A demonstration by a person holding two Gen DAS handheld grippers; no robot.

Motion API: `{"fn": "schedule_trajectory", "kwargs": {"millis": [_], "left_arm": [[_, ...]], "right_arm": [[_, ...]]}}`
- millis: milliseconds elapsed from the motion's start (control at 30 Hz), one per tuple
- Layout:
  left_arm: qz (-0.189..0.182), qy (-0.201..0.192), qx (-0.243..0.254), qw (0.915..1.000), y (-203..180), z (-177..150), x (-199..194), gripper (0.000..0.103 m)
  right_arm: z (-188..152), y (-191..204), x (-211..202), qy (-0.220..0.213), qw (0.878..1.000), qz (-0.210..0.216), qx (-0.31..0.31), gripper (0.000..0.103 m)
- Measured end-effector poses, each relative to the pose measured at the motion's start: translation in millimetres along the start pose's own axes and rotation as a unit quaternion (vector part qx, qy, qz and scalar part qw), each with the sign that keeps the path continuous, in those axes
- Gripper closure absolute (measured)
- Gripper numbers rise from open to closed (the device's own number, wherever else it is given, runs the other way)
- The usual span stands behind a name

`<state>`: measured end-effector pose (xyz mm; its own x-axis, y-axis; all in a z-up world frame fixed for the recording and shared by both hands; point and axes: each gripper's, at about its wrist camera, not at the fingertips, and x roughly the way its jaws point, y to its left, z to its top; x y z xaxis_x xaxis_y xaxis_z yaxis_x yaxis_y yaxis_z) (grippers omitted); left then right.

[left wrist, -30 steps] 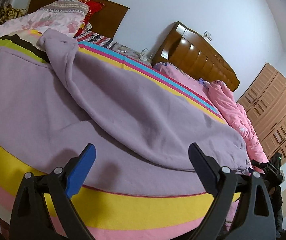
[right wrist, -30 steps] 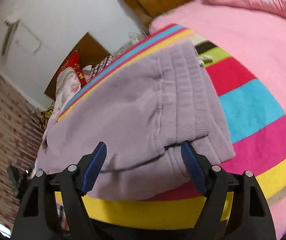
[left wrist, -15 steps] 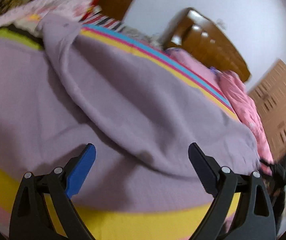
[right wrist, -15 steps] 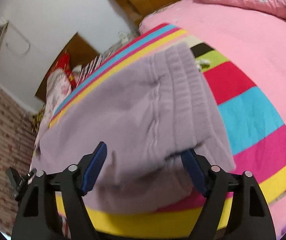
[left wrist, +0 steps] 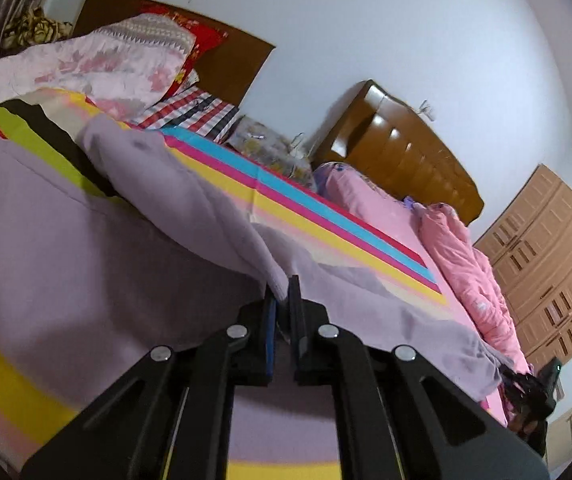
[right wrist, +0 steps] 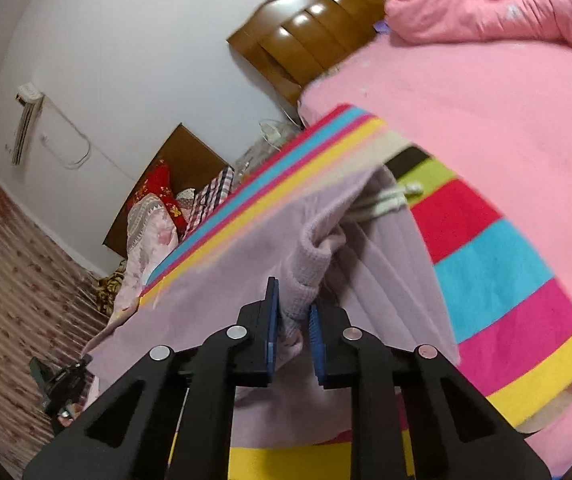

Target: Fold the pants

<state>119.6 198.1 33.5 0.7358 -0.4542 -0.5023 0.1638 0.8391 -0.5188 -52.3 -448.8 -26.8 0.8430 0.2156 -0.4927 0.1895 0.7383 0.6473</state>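
Note:
Lilac sweatpants (left wrist: pixel 85 248) lie spread on a striped blanket (left wrist: pixel 326 216) on the bed. My left gripper (left wrist: pixel 281 292) is shut on a raised fold of the pants' near edge, lifting it a little off the bed. In the right wrist view my right gripper (right wrist: pixel 292 308) is shut on the ribbed waistband (right wrist: pixel 310 264) of the pants (right wrist: pixel 245 272), bunched and pulled up between the jaws. A white drawstring (right wrist: pixel 386 202) shows at the waistband's far end. The other gripper appears small at the edge of each view, in the left wrist view (left wrist: pixel 534 388) and in the right wrist view (right wrist: pixel 57 380).
A pink quilt (left wrist: pixel 470 256) lies bunched on the pink sheet (right wrist: pixel 486 128) beyond the blanket. Wooden headboards (left wrist: pixel 402 152) stand against the white wall. Pillows and folded bedding (left wrist: pixel 105 60) are piled at the far left. A wooden wardrobe (left wrist: pixel 554 264) stands at the right.
Both grippers were open over the pants. Both have closed on the fabric, the left on a fold of the near edge, the right on the waistband, and pulled it up.

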Motion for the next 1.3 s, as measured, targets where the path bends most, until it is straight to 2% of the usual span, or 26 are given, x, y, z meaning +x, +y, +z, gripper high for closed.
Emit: {"fn": "schedule_trajectory", "kwargs": {"millis": [100,233,367,433,500,600,633,700,733,767,800,833,900,933,967,1000,1033,1100,1167,1200,1233,1267,1300], "left_arm": [[0.024,0.015,0.007,0.9996,10,-26,-11,0.098],[0.041,0.058,-0.021,0.9972,41,-62,11,0.098],[0.038,0.047,-0.017,0.9980,39,-60,7,0.098],[0.045,0.038,0.003,0.9983,32,-57,0,0.097],[0.060,0.042,0.016,0.9972,26,-60,3,0.097],[0.076,0.060,0.004,0.9953,34,-70,13,0.095],[0.085,0.065,0.002,0.9943,37,-75,14,0.090],[0.100,0.062,0.009,0.9931,37,-77,9,0.076],[0.127,0.047,0.019,0.9906,33,-76,1,0.059],[0.166,0.026,0.033,0.9853,27,-75,-8,0.047],[0.205,0.000,0.049,0.9775,20,-72,-18,0.044],[0.223,-0.029,0.071,0.9717,8,-70,-29,0.043],[0.202,-0.059,0.107,0.9717,-19,-67,-39,0.039],[0.181,-0.062,0.131,0.9728,-37,-69,-38,0.033],[0.155,-0.052,0.169,0.9719,-60,-74,-30,0.026],[0.142,-0.037,0.206,0.9676,-76,-81,-20,0.024],[0.139,-0.025,0.232,0.9624,-86,-88,-10,0.023],[0.143,0.009,0.266,0.9532,-96,-103,15,0.023],[0.136,0.070,0.253,0.9552,-86,-114,44,0.023],[0.139,0.089,0.244,0.9557,-80,-118,52,0.023],[0.149,0.110,0.235,0.9542,-69,-123,61,0.020],[0.139,0.093,0.240,0.9563,-64,-124,57,0.019],[0.139,0.100,0.240,0.9556,-64,-123,56,0.019]], "right_arm": [[-10,-12,-10,0.007,1.000,-0.011,0.011,0.085],[-32,-40,4,0.035,0.998,-0.036,0.035,0.085],[-28,-33,-4,0.025,0.999,-0.028,0.030,0.085],[-27,-28,-7,0.025,0.999,-0.027,0.021,0.085],[-31,-33,-2,0.033,0.998,-0.038,0.022,0.085],[-39,-39,4,0.035,0.998,-0.046,0.011,0.084],[-39,-36,3,0.036,0.998,-0.051,0.000,0.083],[-35,-24,-5,0.034,0.994,-0.096,-0.033,0.076],[-34,-19,-9,0.030,0.991,-0.125,-0.045,0.071],[-33,-12,-14,0.022,0.986,-0.154,-0.059,0.070],[-33,-1,-20,0.005,0.980,-0.181,-0.082,0.070],[-35,15,-24,-0.017,0.973,-0.195,-0.121,0.070],[-45,51,-21,-0.045,0.960,-0.201,-0.192,0.070],[-50,64,-16,-0.046,0.956,-0.194,-0.214,0.068],[-58,79,-7,-0.050,0.952,-0.178,-0.242,0.052],[-66,91,2,-0.043,0.948,-0.164,-0.268,0.039],[-76,104,15,-0.037,0.939,-0.160,-0.302,0.017],[-94,117,32,-0.032,0.923,-0.159,-0.348,0.016],[-104,116,47,-0.004,0.916,-0.165,-0.366,0.016],[-108,108,54,0.015,0.914,-0.172,-0.366,0.016],[-109,98,60,0.037,0.916,-0.175,-0.360,0.017],[-108,89,62,0.051,0.920,-0.170,-0.349,0.017],[-103,77,57,0.056,0.935,-0.140,-0.322,0.017]]}}
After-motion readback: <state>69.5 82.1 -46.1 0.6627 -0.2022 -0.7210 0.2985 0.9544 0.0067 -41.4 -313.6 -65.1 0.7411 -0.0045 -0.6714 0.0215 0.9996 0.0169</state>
